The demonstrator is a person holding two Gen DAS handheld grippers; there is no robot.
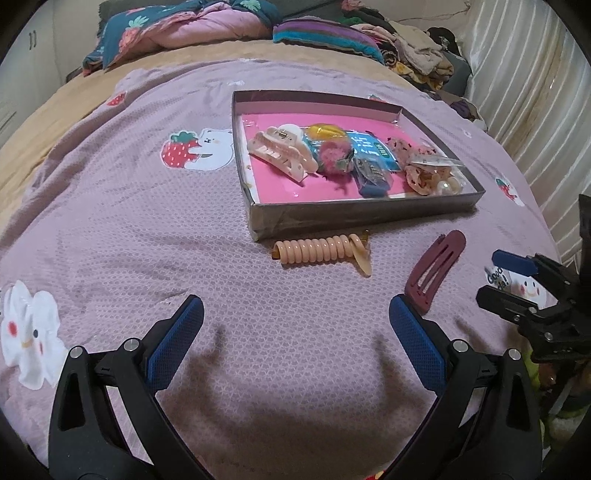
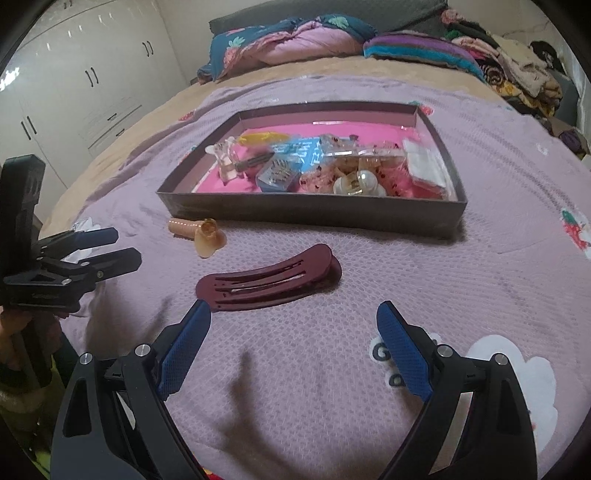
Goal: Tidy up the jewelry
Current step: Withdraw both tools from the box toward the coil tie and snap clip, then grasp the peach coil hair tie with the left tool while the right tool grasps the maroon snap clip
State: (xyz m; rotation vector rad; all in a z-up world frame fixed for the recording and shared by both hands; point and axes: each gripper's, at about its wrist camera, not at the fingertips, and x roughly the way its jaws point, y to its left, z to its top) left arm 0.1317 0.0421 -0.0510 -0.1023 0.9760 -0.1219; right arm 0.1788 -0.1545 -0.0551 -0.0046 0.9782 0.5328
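Observation:
A grey box [image 1: 332, 216] [image 2: 310, 212] with a pink floor sits on the bed and holds several hair clips and packets. In front of it lie a peach spiral hair tie [image 1: 317, 251] [image 2: 195, 230] and a maroon hair clip [image 1: 434, 271] [image 2: 269, 282]. My left gripper [image 1: 295, 314] is open and empty, hovering near the clip's left end. My right gripper [image 2: 293, 317] is open and empty, just short of the maroon clip. Each gripper also shows in the other's view: the right one [image 1: 517, 280], the left one [image 2: 110, 247].
The lilac blanket [image 1: 147, 229] [image 2: 406, 266] with bear and strawberry patches covers the bed. Folded quilts [image 1: 184, 26] and piled clothes [image 1: 413, 44] lie at the far end. White wardrobes [image 2: 85, 85] stand to the left, a curtain [image 1: 524, 92] to the right.

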